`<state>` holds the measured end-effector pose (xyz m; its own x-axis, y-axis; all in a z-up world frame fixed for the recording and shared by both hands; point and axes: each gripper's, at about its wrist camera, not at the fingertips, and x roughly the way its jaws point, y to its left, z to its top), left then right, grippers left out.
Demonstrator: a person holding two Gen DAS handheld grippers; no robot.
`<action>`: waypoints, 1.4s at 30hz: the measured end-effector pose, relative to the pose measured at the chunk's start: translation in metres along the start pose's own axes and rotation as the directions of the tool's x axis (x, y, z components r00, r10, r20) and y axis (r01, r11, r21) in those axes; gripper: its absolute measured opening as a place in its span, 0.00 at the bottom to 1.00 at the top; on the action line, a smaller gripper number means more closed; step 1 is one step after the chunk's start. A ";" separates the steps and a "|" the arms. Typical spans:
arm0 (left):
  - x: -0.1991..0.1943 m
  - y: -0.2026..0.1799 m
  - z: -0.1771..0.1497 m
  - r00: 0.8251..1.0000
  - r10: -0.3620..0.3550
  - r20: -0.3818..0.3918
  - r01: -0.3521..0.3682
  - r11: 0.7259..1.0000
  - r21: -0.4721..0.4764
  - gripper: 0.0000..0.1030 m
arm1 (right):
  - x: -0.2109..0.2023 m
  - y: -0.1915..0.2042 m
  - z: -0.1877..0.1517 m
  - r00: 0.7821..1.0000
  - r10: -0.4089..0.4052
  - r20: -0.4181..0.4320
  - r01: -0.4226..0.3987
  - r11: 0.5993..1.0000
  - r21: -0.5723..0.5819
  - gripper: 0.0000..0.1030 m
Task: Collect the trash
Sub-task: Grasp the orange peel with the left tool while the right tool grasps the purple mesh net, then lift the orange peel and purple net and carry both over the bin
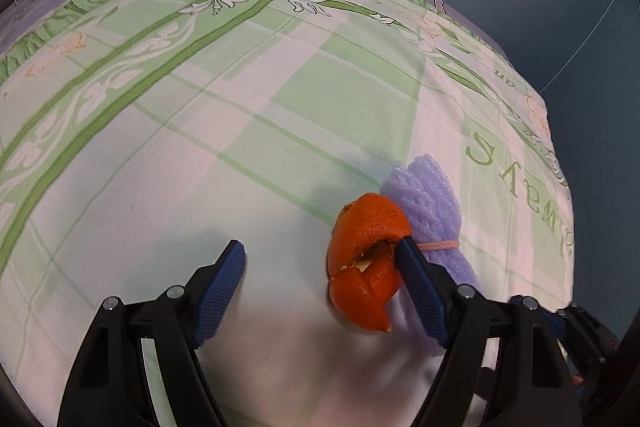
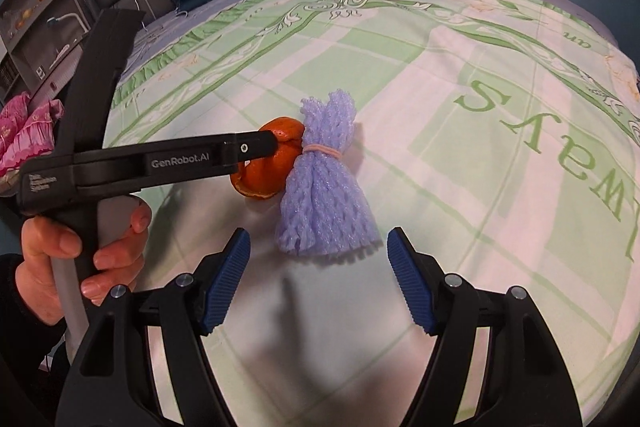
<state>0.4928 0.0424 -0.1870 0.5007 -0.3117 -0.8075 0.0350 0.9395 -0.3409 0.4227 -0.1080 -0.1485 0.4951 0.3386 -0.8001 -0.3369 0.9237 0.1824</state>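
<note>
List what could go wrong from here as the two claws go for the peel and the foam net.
1. The left claw is open with one finger wedged between the orange peel and the purple foam net; closing may pinch or drag the net too.
2. The curled peel could crack or slip out.
3. The right claw stands open just short of the net; the two claws are close and could collide.

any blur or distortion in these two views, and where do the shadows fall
Left wrist: heavy fisheye bends the bedsheet, the orange peel slightly soft, shadow below the fingers. Right wrist: same bending, the purple foam net sharp, finger shadows on the sheet beneath.
</note>
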 end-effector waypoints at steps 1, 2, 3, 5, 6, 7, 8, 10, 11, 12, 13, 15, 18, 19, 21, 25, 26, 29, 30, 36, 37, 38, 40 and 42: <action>0.002 0.000 0.000 1.000 -0.016 -0.007 0.016 1.000 0.000 0.69 | 0.004 0.000 0.001 1.000 -0.002 -0.005 0.002 1.000 0.002 0.64; 0.003 -0.001 0.000 1.000 -0.027 -0.010 0.028 1.000 0.005 0.66 | 0.008 -0.001 0.002 1.000 -0.001 -0.011 0.001 1.000 0.003 0.60; 0.004 -0.002 -0.001 0.999 -0.039 -0.013 0.039 0.999 0.011 0.60 | 0.012 -0.001 0.003 1.000 -0.002 -0.019 0.002 1.000 0.001 0.57; 0.006 -0.005 -0.001 0.998 -0.067 -0.018 0.067 0.997 0.023 0.51 | 0.017 -0.001 0.004 1.000 -0.009 -0.027 0.009 1.000 -0.004 0.55; 0.007 -0.006 -0.001 0.997 -0.077 -0.023 0.078 0.997 0.028 0.46 | 0.021 -0.001 0.005 0.999 -0.010 -0.034 0.010 1.000 -0.006 0.52; 0.008 -0.007 -0.001 0.996 -0.082 -0.025 0.083 0.996 0.029 0.43 | 0.023 -0.001 0.005 0.999 -0.010 -0.039 0.010 1.000 -0.006 0.50; 0.010 -0.007 -0.001 0.995 -0.091 -0.030 0.092 0.995 0.027 0.41 | 0.026 -0.002 0.005 0.999 -0.011 -0.043 0.010 1.000 -0.005 0.47; 0.013 -0.008 -0.001 0.993 -0.110 -0.045 0.111 0.993 0.026 0.30 | 0.029 -0.004 0.006 0.999 -0.016 -0.051 0.016 1.000 -0.002 0.40; 0.014 -0.009 -0.002 0.994 -0.104 -0.043 0.106 0.994 0.028 0.29 | 0.030 -0.006 0.006 0.998 -0.019 -0.053 0.019 1.000 0.001 0.35; 0.014 -0.010 -0.002 0.994 -0.098 -0.039 0.099 0.994 0.033 0.27 | 0.030 -0.008 0.005 0.998 -0.018 -0.055 0.019 1.000 0.006 0.31; 0.014 -0.011 -0.003 0.995 -0.092 -0.033 0.093 0.995 0.040 0.24 | 0.029 -0.009 0.005 0.998 -0.017 -0.054 0.018 1.000 0.011 0.30; 0.013 -0.013 -0.003 0.997 -0.077 -0.024 0.078 0.996 0.052 0.20 | 0.028 -0.010 0.006 0.998 -0.027 -0.054 0.028 1.000 0.013 0.24; 0.009 -0.014 -0.004 0.997 -0.071 -0.019 0.072 0.996 0.058 0.17 | 0.025 -0.008 0.007 0.998 -0.041 -0.047 0.041 0.999 0.009 0.21; 0.007 -0.014 -0.004 0.997 -0.071 -0.019 0.072 0.996 0.060 0.16 | 0.022 -0.008 0.007 0.998 -0.042 -0.045 0.043 0.999 0.013 0.21; 0.003 -0.015 -0.005 0.998 -0.069 -0.016 0.069 0.995 0.065 0.15 | 0.017 -0.006 0.008 0.998 -0.044 -0.036 0.045 0.999 0.016 0.20; -0.014 -0.016 -0.008 0.997 -0.079 -0.001 0.079 0.995 0.065 0.15 | -0.001 -0.003 0.009 0.999 -0.051 -0.013 0.051 0.998 0.020 0.20; -0.020 -0.017 -0.009 0.997 -0.081 0.005 0.081 0.995 0.065 0.15 | -0.006 -0.002 0.009 0.999 -0.051 -0.008 0.051 0.998 0.021 0.20; -0.044 -0.021 -0.013 0.996 -0.082 0.037 0.079 0.994 0.077 0.15 | -0.028 0.000 0.005 0.999 -0.046 0.018 0.045 0.999 0.030 0.20; -0.054 -0.023 -0.016 0.995 -0.087 0.054 0.083 0.993 0.082 0.15 | -0.035 0.001 0.004 0.999 -0.046 0.025 0.045 0.999 0.030 0.20; -0.115 -0.047 -0.038 0.984 -0.096 0.147 0.074 0.986 0.149 0.15 | -0.100 0.000 -0.018 0.995 -0.040 0.087 0.034 0.997 0.068 0.20; -0.125 -0.053 -0.043 0.982 -0.100 0.162 0.073 0.983 0.167 0.15 | -0.110 0.000 -0.022 0.994 -0.037 0.100 0.029 0.997 0.074 0.20; -0.133 -0.058 -0.049 0.980 -0.101 0.172 0.070 0.981 0.180 0.15 | -0.125 -0.001 -0.029 0.992 -0.037 0.120 0.028 0.996 0.082 0.20; -0.151 -0.069 -0.059 0.974 -0.116 0.195 0.074 0.975 0.210 0.15 | -0.147 0.000 -0.040 0.987 -0.039 0.154 0.024 0.995 0.097 0.20; -0.169 -0.080 -0.071 0.967 -0.123 0.225 0.069 0.969 0.237 0.15 | -0.173 0.000 -0.053 0.981 -0.029 0.192 0.006 0.992 0.122 0.20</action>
<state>0.3438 0.0099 -0.0575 0.6743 -0.3851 -0.6301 0.2732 0.9228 -0.2717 0.2948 -0.1758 -0.0401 0.6495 0.3395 -0.6804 -0.2336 0.9406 0.2463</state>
